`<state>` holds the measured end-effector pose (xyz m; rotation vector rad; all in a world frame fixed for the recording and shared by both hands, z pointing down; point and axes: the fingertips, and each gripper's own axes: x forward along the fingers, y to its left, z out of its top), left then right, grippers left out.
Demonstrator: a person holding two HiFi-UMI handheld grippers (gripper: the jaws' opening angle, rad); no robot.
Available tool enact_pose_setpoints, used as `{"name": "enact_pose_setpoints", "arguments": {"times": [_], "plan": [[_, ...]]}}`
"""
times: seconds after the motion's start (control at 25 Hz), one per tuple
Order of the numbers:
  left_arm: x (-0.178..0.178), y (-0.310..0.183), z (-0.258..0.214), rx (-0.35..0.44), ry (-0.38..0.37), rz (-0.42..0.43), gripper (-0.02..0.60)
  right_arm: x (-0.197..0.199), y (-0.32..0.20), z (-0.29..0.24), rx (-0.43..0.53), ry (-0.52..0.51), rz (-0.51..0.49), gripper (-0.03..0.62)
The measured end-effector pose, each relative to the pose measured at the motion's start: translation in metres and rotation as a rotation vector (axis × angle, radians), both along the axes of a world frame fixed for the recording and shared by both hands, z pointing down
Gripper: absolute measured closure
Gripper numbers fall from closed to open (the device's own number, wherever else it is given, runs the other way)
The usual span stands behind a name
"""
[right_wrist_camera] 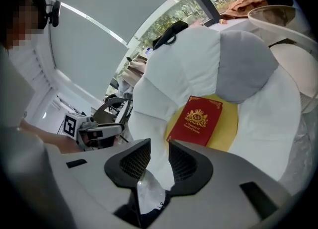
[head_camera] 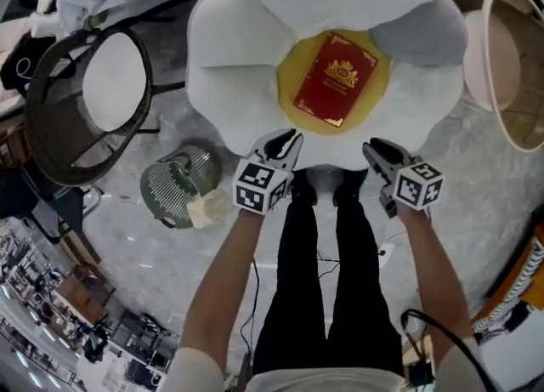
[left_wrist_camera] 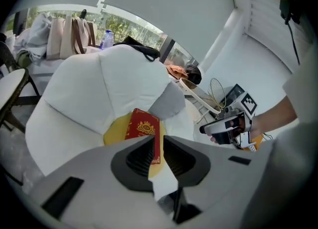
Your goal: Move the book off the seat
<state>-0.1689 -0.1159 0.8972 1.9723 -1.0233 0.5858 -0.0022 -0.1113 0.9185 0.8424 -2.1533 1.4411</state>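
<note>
A red book [head_camera: 335, 80] with a gold crest lies flat on the yellow centre cushion [head_camera: 293, 67] of a white flower-shaped seat [head_camera: 229, 33]. Both grippers hover at the seat's near edge, short of the book. My left gripper [head_camera: 291, 138] is open by a narrow gap with nothing between its jaws. To its right, my right gripper [head_camera: 371, 148] stands open a little wider, also holding nothing. The left gripper view shows the book [left_wrist_camera: 144, 128] just beyond the jaws [left_wrist_camera: 159, 143]. In the right gripper view the book [right_wrist_camera: 196, 120] lies ahead and to the right of the jaws [right_wrist_camera: 159, 148].
A black-framed chair with a round white seat [head_camera: 106, 84] stands at the left. A green ribbed bag [head_camera: 174, 184] lies on the floor beside it. A pale round tub [head_camera: 510, 50] is at the right. The person's legs [head_camera: 327, 271] stand right against the seat's front.
</note>
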Motion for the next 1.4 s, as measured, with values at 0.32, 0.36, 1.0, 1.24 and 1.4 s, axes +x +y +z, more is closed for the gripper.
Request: {"name": "enact_pose_setpoints", "arguments": {"times": [0.32, 0.36, 1.0, 1.24, 1.4], "plan": [[0.003, -0.008, 0.094, -0.069, -0.051, 0.063, 0.475, -0.006, 0.004, 0.108, -0.078, 0.051, 0.064, 0.424], [0.003, -0.01, 0.105, -0.076, -0.061, 0.065, 0.471, -0.008, 0.002, 0.118, -0.086, 0.046, 0.073, 0.422], [0.0, -0.041, 0.245, -0.27, -0.162, 0.112, 0.298, -0.032, -0.01, 0.229, -0.189, 0.061, 0.169, 0.313], [0.013, -0.038, 0.257, -0.321, -0.103, 0.183, 0.311, -0.041, -0.007, 0.246, -0.201, 0.099, 0.129, 0.313], [0.01, -0.037, 0.246, -0.293, -0.106, 0.173, 0.322, -0.039, -0.006, 0.241, -0.176, 0.159, 0.121, 0.382]]}}
